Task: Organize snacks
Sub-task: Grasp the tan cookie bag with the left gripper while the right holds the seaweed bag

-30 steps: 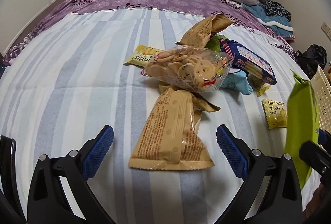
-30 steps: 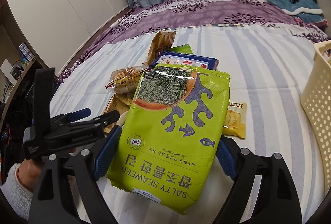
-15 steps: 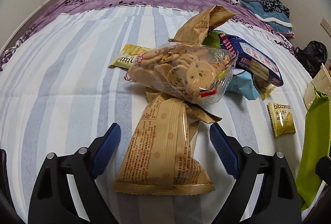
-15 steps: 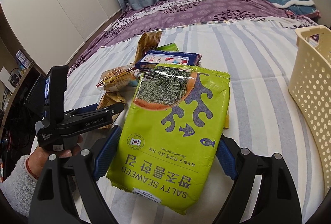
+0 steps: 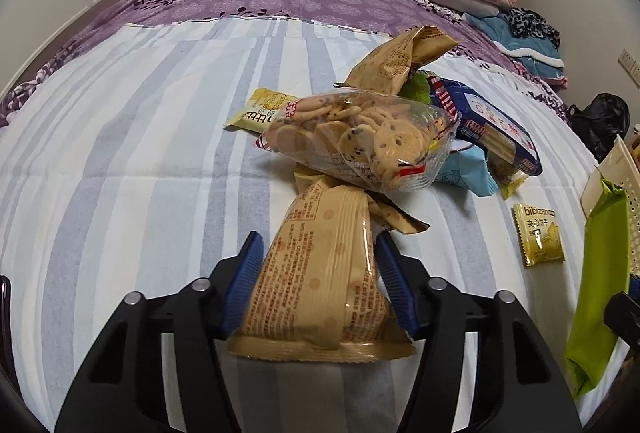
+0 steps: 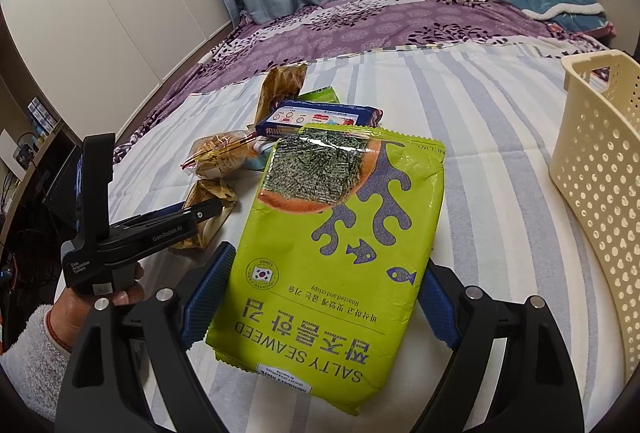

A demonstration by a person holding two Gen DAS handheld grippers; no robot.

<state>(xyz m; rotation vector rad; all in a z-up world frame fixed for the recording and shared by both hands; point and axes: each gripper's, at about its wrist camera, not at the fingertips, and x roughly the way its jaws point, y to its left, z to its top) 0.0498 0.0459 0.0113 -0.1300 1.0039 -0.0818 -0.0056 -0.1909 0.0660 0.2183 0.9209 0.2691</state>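
Left wrist view: my left tongs (image 5: pixel 320 273) have just been closing, pads now pressing the tan snack bag (image 5: pixel 320 273) lying on the striped bed (image 5: pixel 120 153).
Right wrist view: my right tongs (image 6: pixel 320 293) clamp the green seaweed pack (image 6: pixel 336 233) wide, basket (image 6: pixel 600 173) just beside.

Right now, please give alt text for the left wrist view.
The left tool has just been closing around a tan snack bag lying on a striped bed sheet. A clear cookie bag lies behind it, on the tan bag's far end.

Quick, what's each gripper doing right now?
Left gripper: just been closing, pads on the tan bag.
Right gripper: holding the seaweed bag.
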